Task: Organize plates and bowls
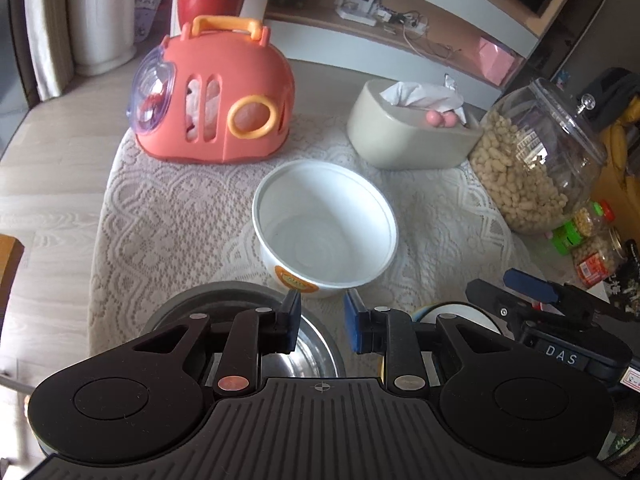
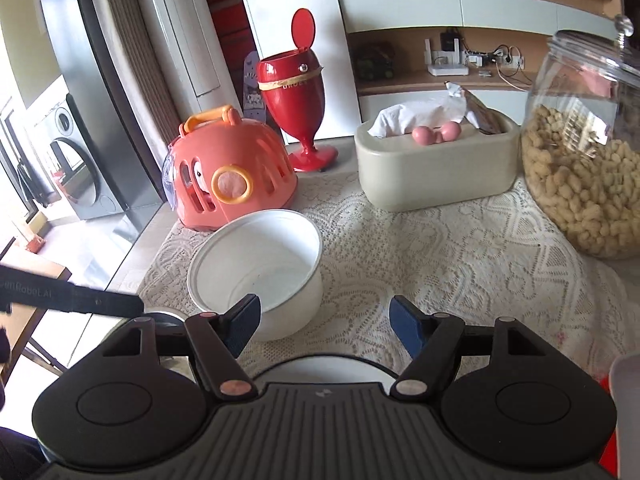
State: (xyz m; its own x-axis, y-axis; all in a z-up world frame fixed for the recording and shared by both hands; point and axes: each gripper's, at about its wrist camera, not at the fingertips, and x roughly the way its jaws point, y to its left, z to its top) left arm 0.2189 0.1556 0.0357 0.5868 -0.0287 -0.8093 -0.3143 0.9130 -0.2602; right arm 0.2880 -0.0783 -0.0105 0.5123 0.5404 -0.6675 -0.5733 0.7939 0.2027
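Observation:
A white paper bowl (image 1: 326, 226) stands upright and empty on the lace cloth; it also shows in the right wrist view (image 2: 256, 272). A steel bowl (image 1: 308, 350) with a dark rim lies right under my left gripper (image 1: 322, 320), which is open and empty just short of the white bowl. My right gripper (image 2: 324, 326) is open and empty, its left finger beside the white bowl, above a white plate (image 2: 324, 368). The right gripper also shows at the right edge of the left wrist view (image 1: 532, 284).
An orange toy carrier (image 1: 216, 96) and a beige tissue box (image 1: 412, 128) stand at the back of the table. A large jar of peanuts (image 1: 536, 160) and small jars (image 1: 592, 236) stand at the right. A red goblet-shaped bin (image 2: 298, 92) stands behind.

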